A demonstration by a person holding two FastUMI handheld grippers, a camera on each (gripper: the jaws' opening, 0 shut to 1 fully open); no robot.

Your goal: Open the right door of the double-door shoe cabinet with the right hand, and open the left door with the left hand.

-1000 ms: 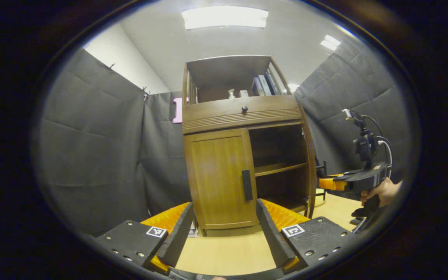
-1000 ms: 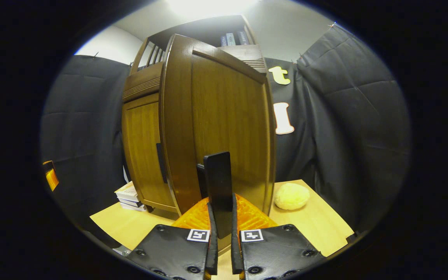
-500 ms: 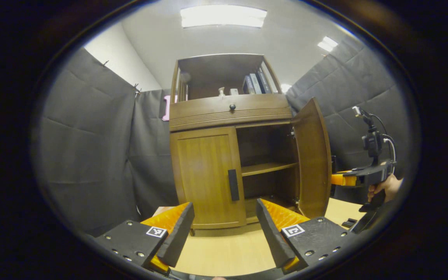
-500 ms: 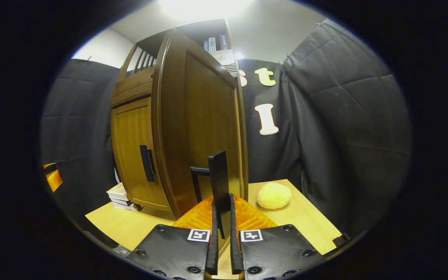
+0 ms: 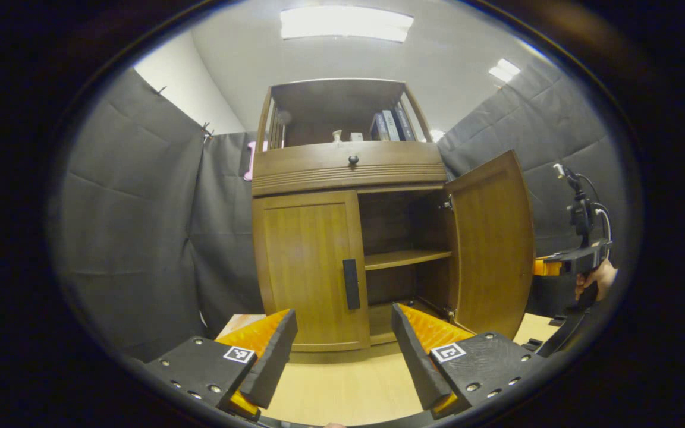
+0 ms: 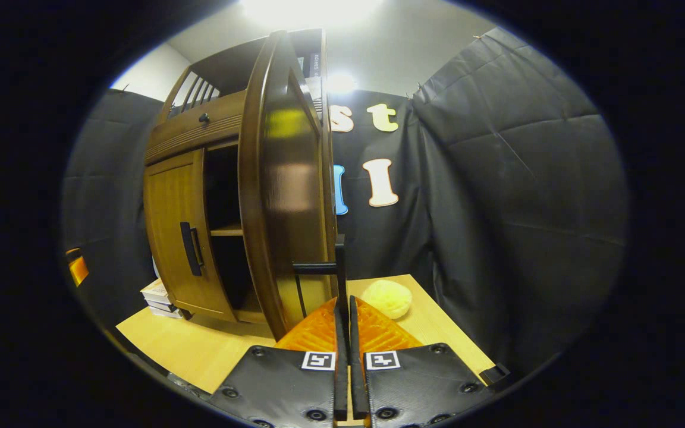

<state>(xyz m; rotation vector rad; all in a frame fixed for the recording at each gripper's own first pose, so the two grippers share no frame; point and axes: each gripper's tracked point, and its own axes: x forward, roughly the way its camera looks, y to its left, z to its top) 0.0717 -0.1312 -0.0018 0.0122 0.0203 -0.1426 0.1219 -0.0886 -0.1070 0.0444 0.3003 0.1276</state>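
The wooden shoe cabinet (image 5: 348, 169) stands on the table straight ahead in the left gripper view. Its left door (image 5: 307, 267) is closed, with a black handle (image 5: 351, 283) at its inner edge. The right door (image 5: 491, 238) stands wide open, showing a shelf (image 5: 399, 258) inside. My left gripper (image 5: 342, 362) is open, low in front of the left door and apart from it. In the right gripper view the right door (image 6: 283, 190) is seen nearly edge-on, and my right gripper (image 6: 345, 339) is shut on its black handle (image 6: 340, 270). The left door handle (image 6: 189, 248) shows there too.
A yellow fluffy ball (image 6: 385, 297) lies on the table (image 6: 200, 351) behind the open door. A stack of books (image 6: 158, 294) sits left of the cabinet. More books (image 5: 390, 125) stand on the top shelf. A hand (image 5: 595, 279) holds the right gripper (image 5: 568, 261).
The right door has swung further open, pulled by my right gripper on its handle. My left gripper stayed open and shifted slightly, keeping the left door ahead.
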